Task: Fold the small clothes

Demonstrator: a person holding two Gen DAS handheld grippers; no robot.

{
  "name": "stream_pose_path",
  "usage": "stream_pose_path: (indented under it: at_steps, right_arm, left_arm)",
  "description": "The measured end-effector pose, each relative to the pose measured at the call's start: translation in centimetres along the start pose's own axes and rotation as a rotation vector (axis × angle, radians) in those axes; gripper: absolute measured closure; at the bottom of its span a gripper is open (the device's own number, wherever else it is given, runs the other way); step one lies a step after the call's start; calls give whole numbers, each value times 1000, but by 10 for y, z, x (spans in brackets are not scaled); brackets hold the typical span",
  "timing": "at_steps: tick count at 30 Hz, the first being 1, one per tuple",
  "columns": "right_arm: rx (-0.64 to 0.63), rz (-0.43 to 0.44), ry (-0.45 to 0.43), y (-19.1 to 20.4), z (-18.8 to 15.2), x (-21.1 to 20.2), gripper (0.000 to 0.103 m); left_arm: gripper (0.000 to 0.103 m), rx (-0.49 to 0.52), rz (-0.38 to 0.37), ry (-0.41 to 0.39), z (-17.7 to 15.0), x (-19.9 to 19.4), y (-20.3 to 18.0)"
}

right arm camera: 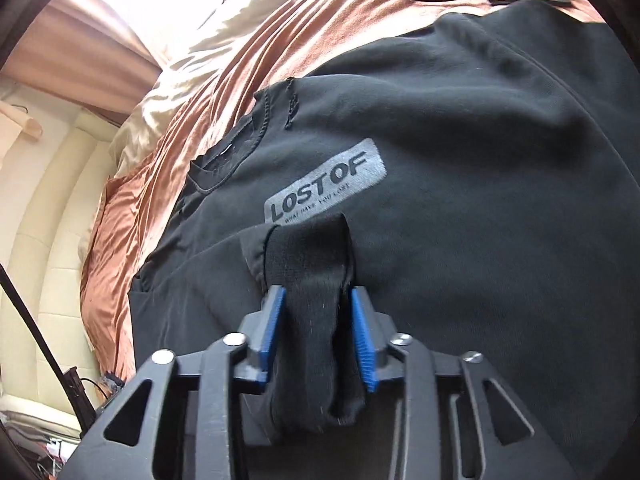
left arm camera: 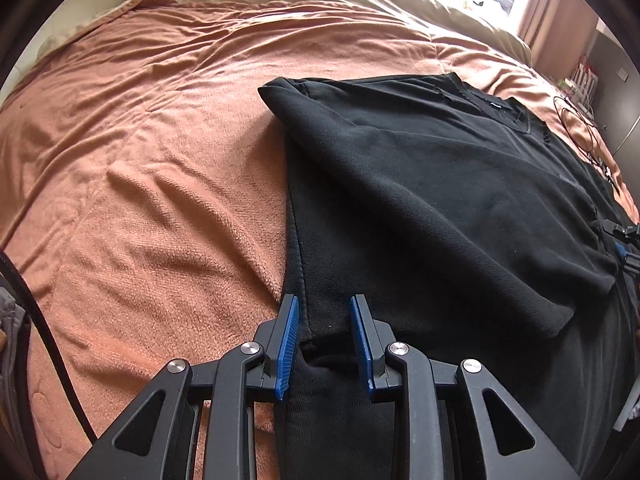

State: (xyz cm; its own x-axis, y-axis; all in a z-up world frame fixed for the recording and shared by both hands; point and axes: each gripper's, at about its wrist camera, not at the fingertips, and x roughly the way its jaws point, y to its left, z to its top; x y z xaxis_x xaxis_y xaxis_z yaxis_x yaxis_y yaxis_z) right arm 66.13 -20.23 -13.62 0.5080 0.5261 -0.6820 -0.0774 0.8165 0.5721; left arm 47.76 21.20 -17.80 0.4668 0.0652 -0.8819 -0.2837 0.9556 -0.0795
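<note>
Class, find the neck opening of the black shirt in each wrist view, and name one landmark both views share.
Left wrist view: the neck opening lies upper right, at the shirt's far edge.
Right wrist view: the neck opening lies left of centre, beside the grey print.
Shared landmark: the orange blanket.

The left tool (left arm camera: 324,322) points steeply down at the shirt (left arm camera: 460,184), its blue pads (left arm camera: 286,346) narrowly apart over the hem, fabric between them. The right tool (right arm camera: 318,312), tilted down, clamps a bunched fold of the shirt.
</note>
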Motion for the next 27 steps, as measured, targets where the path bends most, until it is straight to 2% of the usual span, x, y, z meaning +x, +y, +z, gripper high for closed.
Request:
stream_pose_path:
  at_steps: [1, 4, 8, 12, 14, 22, 24, 27]
  right_arm:
    - [-10, -11, 1, 1, 2, 0, 98]
    - [-52, -44, -37, 10, 5, -10, 101]
    - [-87, -105, -102, 20, 4, -34, 102]
    - [-65, -197, -158, 8, 0, -54, 102]
    - [-45, -235, -165, 2, -4, -59, 102]
    - [-46, -261, -173, 7, -13, -58, 102]
    - [-57, -304, -158, 9, -10, -57, 101]
    - [-97, -364, -185, 17, -13, -68, 98]
  left_arm:
    - [74, 0, 3, 1, 0, 1, 0]
    - [74, -6, 8, 5, 2, 4, 0]
    - [74, -24, 7, 12, 3, 7, 2]
    - [75, -27, 17, 13, 3, 8, 3]
    - [76, -32, 20, 15, 4, 8, 3]
    - [77, -27, 27, 12, 4, 10, 3]
    - [77, -29, 29, 15, 5, 9, 4]
    - [77, -38, 19, 16, 5, 6, 8]
